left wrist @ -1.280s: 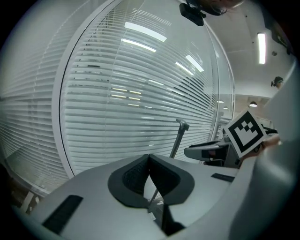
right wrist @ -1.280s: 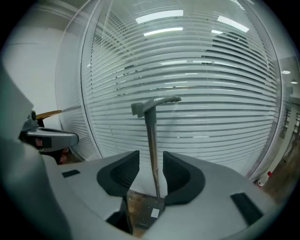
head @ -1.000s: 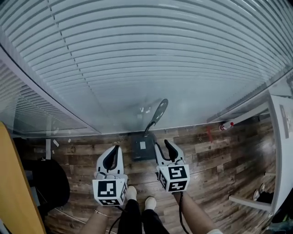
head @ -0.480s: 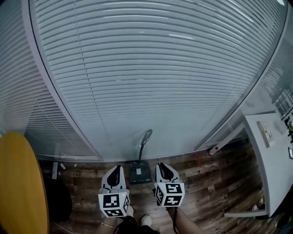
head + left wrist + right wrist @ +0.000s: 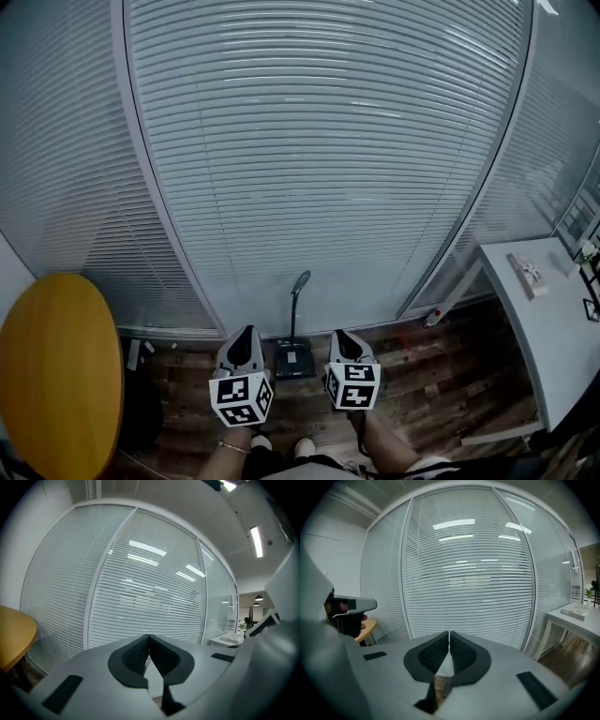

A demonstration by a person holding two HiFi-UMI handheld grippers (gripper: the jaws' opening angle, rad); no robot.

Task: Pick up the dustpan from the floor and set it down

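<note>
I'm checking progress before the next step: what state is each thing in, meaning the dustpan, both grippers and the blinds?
dustpan: standing on the floor by the glass wall, handle upright, not held.
left gripper: shut, nothing between its jaws.
right gripper: shut, its jaws have just been closing, nothing between them.
blinds: lowered over the whole glass wall.

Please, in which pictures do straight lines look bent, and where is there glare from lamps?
Head view: the blinds bow strongly outward, a wide-lens effect; even light, the dustpan small but sharp. Left gripper view: bright lamp streaks lie on the glass wall, corners are black. Right gripper view: the same streaks on the glass, and its frame curves.
</note>
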